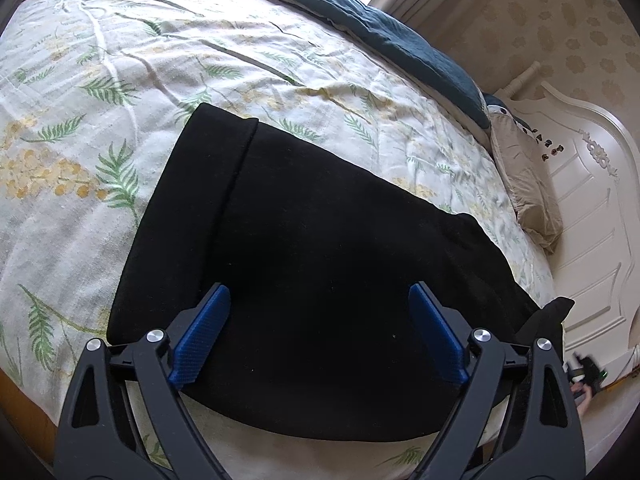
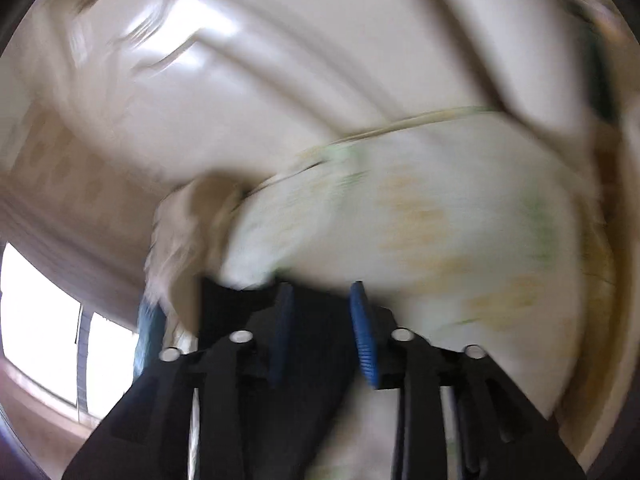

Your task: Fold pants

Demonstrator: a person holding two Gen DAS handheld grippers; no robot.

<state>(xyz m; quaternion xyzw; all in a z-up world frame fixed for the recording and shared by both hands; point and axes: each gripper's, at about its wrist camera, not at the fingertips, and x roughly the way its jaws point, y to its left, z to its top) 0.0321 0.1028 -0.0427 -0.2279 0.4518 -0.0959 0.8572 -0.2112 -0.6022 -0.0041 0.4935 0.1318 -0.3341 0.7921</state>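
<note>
- Because the pants (image 1: 304, 264) lie spread on the flowered bedspread (image 1: 100, 128) as a broad black slab with a ribbed band at the far end, the bed serves as the flat surface that a fold needs.
- The left gripper (image 1: 320, 332) hangs over the near part of the cloth with its blue pads (image 1: 202, 336) set wide apart and nothing between them, likely so it can drop onto the fabric or pin it while the other side is worked.
- One black corner sticks up at the right edge of the pants near the white headboard (image 1: 592, 216), which suggests that end is being lifted.
- The right wrist view is heavily smeared, so the right gripper (image 2: 322, 328) is hard to read; its blue pads (image 2: 362, 332) stand fairly close with dark cloth around them, and it may be pinching the pants (image 2: 240, 292), but I cannot tell.
- A dark blue blanket (image 1: 392, 28) and a beige pillow (image 1: 524, 188) sit well away from the pants, leaving room to fold.
- I judge the fold partly made, with a further fold or smoothing still to do.
</note>
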